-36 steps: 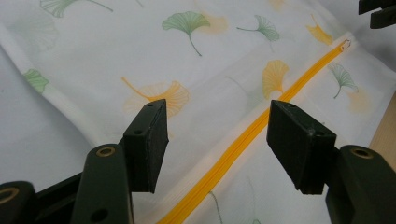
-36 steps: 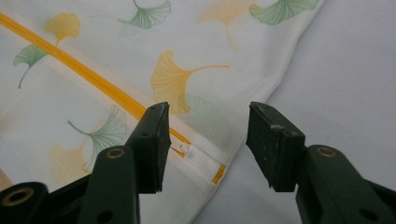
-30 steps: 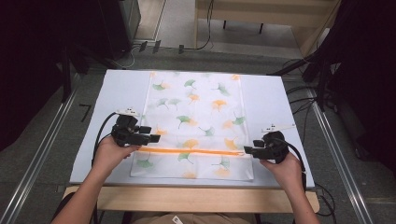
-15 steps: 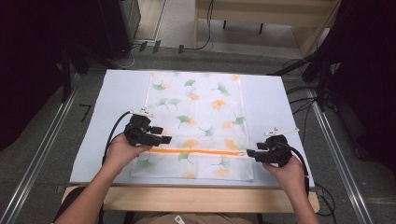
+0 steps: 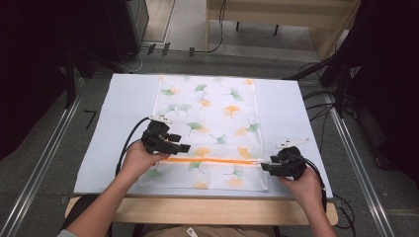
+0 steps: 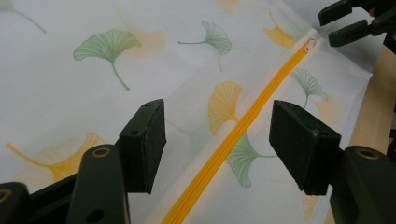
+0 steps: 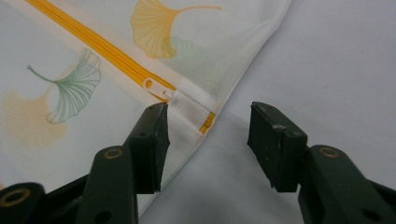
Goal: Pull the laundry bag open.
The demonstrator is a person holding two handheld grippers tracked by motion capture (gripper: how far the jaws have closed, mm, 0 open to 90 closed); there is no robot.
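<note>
A white mesh bag [image 5: 212,113] printed with green and orange ginkgo leaves lies flat on the table. An orange zipper [image 5: 217,161] runs across it near the front edge. My left gripper [image 5: 184,147] hovers open over the zipper's left part [image 6: 243,130], jaws astride it and touching nothing. My right gripper [image 5: 264,168] is at the zipper's right end. Its jaws [image 7: 208,140] have just been closing but stand apart. The bag's corner with the white zipper pull [image 7: 156,88] lies by the left pad, not pinched. The right gripper [image 6: 336,23] also shows far off in the left gripper view.
The bag rests on a pale blue mat [image 5: 123,98] over a wooden table whose front edge [image 5: 197,210] is near the person's body. Cables trail from both grippers. Metal rails [image 5: 44,163] flank the table, with dark equipment behind.
My left gripper has moved right, from the bag's left edge to over the zipper. The right gripper has stayed at the zipper's right end.
</note>
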